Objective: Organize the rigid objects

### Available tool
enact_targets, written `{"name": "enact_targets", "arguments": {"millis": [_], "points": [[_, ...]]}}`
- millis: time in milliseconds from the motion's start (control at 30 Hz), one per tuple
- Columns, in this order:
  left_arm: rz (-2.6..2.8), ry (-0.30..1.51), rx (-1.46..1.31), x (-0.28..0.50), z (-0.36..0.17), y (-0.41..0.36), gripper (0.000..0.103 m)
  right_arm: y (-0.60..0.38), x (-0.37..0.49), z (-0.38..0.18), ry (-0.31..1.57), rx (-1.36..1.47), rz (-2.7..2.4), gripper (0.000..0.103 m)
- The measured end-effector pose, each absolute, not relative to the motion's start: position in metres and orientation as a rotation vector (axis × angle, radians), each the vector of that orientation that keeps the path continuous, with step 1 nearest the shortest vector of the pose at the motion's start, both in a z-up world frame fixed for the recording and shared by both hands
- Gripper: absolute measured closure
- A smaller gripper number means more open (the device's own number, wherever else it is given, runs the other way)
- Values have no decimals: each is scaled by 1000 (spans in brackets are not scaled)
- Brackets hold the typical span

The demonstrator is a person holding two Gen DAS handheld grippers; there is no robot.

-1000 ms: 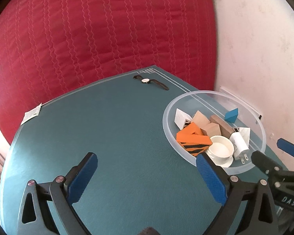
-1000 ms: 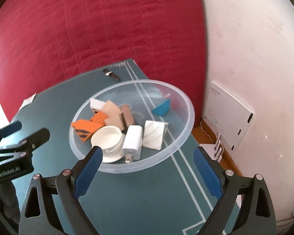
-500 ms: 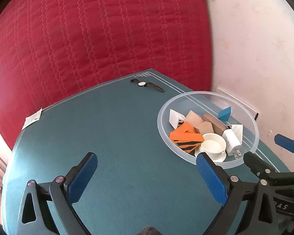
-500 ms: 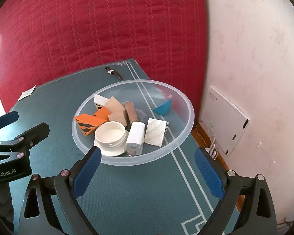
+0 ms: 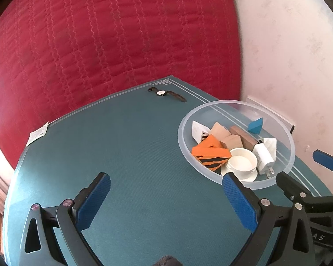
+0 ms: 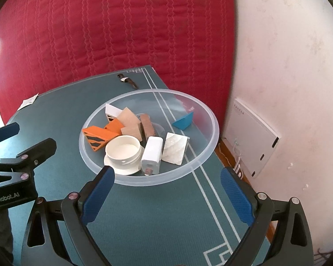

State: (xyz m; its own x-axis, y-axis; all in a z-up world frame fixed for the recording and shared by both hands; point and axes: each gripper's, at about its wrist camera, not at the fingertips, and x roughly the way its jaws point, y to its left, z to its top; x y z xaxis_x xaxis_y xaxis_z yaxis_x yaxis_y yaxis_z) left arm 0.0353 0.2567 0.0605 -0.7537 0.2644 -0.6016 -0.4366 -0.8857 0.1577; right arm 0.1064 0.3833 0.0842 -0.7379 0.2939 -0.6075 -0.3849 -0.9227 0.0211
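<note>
1. Clear plastic bowl (image 6: 211, 146) stands on the teal mat (image 6: 162, 217), near the mat's right edge; in the left wrist view the same bowl (image 5: 287, 137) is at the right side.
2. Inside the bowl lie many rigid things, close together and touching each other.
3. At the near side sits a white round cup (image 6: 123, 149) on a white saucer, upright, and just right of it a white charger plug (image 6: 152, 153) with its prongs pointing to the near rim.
4. Right of the plug leans a white textured block (image 6: 175, 148).
5. At the left side is an orange block with black stripes (image 6: 95, 137); behind it are pale wooden blocks (image 6: 129, 119) and a darker brown block (image 6: 147, 126).
6. A white block (image 6: 111, 111) stands at the far left of the pile.
7. A small blue wedge (image 6: 183, 122) lies apart from the pile, on the far right wall of the bowl.
8. A wristwatch (image 6: 127, 81) with a dark strap lies flat near the far corner of the mat, well apart from the bowl.
9. A small white paper packet (image 5: 36, 134) lies at the far left edge of the mat.
10. The left gripper (image 5: 166, 201) hangs over bare mat, left of the bowl, with its blue-padded fingers spread wide and nothing between them.
11. The right gripper (image 6: 166, 194) is just before the near rim of the bowl, also spread wide and empty.
12. Behind the mat is a red quilted cover (image 6: 113, 33), and to the right a white wall (image 6: 288, 55).
</note>
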Motion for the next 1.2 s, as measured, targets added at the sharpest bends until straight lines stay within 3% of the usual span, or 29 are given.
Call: {"name": "enact_targets", "arguments": {"millis": [1200], "points": [[2598,460,-832,34,54,263,1,383,104,79,174,-904,2607,6]]}}
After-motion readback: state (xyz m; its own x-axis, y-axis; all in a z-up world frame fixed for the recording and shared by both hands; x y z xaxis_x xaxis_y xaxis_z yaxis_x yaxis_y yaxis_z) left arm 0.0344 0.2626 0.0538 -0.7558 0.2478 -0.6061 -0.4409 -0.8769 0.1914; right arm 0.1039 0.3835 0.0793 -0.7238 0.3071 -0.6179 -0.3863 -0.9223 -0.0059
